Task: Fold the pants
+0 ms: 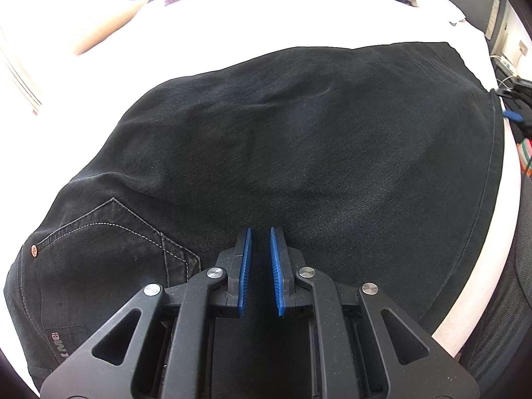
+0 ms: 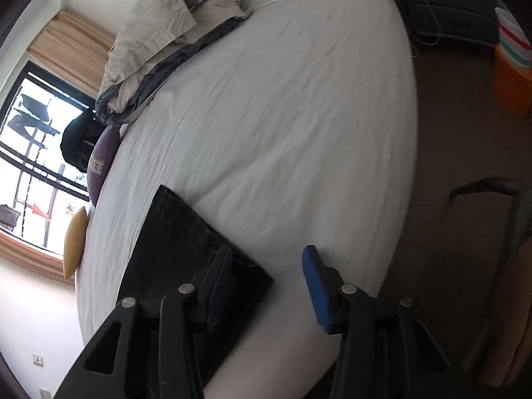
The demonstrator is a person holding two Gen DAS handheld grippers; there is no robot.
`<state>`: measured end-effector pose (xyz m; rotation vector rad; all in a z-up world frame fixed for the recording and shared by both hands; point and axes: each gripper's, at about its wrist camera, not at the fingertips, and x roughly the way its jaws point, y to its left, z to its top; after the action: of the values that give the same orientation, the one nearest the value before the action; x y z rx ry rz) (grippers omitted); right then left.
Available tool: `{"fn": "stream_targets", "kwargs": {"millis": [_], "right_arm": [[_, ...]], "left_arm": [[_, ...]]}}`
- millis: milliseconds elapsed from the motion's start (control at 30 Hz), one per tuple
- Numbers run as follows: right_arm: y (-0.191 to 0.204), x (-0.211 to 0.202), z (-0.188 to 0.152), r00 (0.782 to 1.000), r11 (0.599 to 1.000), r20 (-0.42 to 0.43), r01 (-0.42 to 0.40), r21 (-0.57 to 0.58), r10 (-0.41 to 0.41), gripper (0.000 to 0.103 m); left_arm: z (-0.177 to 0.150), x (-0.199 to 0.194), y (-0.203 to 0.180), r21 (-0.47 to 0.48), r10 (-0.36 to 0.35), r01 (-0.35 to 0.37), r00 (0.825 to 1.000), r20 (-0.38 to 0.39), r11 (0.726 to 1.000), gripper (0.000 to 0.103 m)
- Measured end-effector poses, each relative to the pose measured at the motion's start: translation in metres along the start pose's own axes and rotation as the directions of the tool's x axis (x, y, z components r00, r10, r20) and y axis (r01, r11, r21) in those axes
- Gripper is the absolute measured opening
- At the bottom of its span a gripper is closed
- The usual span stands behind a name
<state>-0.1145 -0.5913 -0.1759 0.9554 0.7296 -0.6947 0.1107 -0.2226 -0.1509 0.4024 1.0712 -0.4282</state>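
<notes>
Two blue pads of the left gripper (image 1: 261,232) stand narrowly apart, gripping nothing, low over the pants (image 1: 299,139) near the back pocket (image 1: 109,232). The right gripper (image 2: 271,256) is wide, its left finger over the hem corner, its right over bare sheet (image 2: 282,116). The pants lie flat on the bed, their long axis running from left gripper to right; each end is within reach.

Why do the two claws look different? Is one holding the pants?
The left claw is nearly closed over the black pants, gripping nothing visible. The right claw is wide open at the pants' end, over the white bed. Both have blue pads.
</notes>
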Motion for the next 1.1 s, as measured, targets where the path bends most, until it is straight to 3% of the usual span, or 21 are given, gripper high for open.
{"fn": "stream_targets", "kwargs": {"millis": [67,200,333,400,467,533,567,600,667,733,767,800,867,967,1033,1100], "right_arm": [[-0.004,-0.014,0.002,0.999,0.999,0.034,0.036,-0.002,-0.036,0.056],[0.032,-0.027,0.001,0.992,0.986,0.012,-0.124,-0.108,0.126,0.056],[0.088,-0.014,-0.012,0.936,0.909,-0.119,-0.349,-0.228,0.330,0.056],[0.094,0.003,-0.018,0.942,0.911,-0.161,-0.329,-0.250,0.295,0.056],[0.076,0.024,-0.021,0.962,0.950,-0.189,-0.233,-0.207,0.195,0.056],[0.045,0.032,-0.022,0.958,0.959,-0.184,-0.248,-0.135,0.221,0.038],[0.033,0.032,-0.021,0.956,0.960,-0.177,-0.256,-0.115,0.233,0.015],[0.023,0.032,-0.019,0.958,0.965,-0.173,-0.246,-0.093,0.228,0.000],[0.011,0.025,-0.013,0.964,0.971,-0.141,-0.235,-0.047,0.227,0.000],[0.015,0.011,-0.006,0.988,0.988,-0.077,-0.141,-0.062,0.136,0.006],[0.022,0.004,-0.004,0.992,0.991,-0.050,-0.117,-0.071,0.114,0.032],[0.031,-0.001,-0.003,0.987,0.985,-0.041,-0.159,-0.071,0.156,0.046],[0.063,-0.004,-0.005,0.957,0.950,-0.074,-0.289,-0.117,0.281,0.048],[0.122,0.010,-0.017,0.901,0.870,-0.212,-0.424,-0.251,0.378,0.059],[0.148,0.031,-0.024,0.883,0.836,-0.273,-0.457,-0.305,0.383,0.059],[0.157,0.061,-0.022,0.884,0.843,-0.317,-0.439,-0.310,0.344,0.059]], "left_arm": [[-0.002,0.000,-0.004,-0.001,0.002,-0.002,1.000,-0.003,1.000,0.011],[-0.003,0.002,-0.003,-0.001,0.015,-0.015,1.000,-0.003,1.000,0.011],[-0.003,0.001,-0.006,0.000,0.021,-0.021,1.000,-0.004,1.000,0.011],[-0.002,0.002,-0.007,0.000,0.020,-0.020,1.000,-0.005,1.000,0.011],[-0.001,0.003,-0.006,-0.003,0.017,-0.017,1.000,-0.006,1.000,0.011],[-0.001,0.002,-0.003,-0.006,0.011,-0.011,1.000,-0.002,1.000,0.012],[-0.002,0.002,-0.002,-0.008,0.009,-0.009,1.000,0.001,1.000,0.012],[-0.003,0.003,0.000,-0.008,0.006,-0.006,1.000,0.003,1.000,0.012],[-0.005,0.003,0.002,-0.008,0.005,-0.005,1.000,0.006,1.000,0.012],[-0.006,0.003,0.004,-0.012,0.004,-0.004,1.000,0.007,1.000,0.012],[-0.006,0.002,0.005,-0.015,0.003,-0.003,1.000,0.007,1.000,0.012],[-0.007,0.002,0.006,-0.019,0.002,-0.002,1.000,0.009,1.000,0.011],[-0.009,0.002,0.008,-0.021,0.002,-0.002,1.000,0.012,1.000,0.011],[-0.010,0.001,0.009,-0.023,0.003,-0.003,1.000,0.012,1.000,0.011],[-0.010,0.000,0.012,-0.030,-0.005,0.006,1.000,0.010,1.000,0.012],[-0.008,0.000,0.015,-0.041,-0.018,0.018,1.000,0.009,0.999,0.012]]}}
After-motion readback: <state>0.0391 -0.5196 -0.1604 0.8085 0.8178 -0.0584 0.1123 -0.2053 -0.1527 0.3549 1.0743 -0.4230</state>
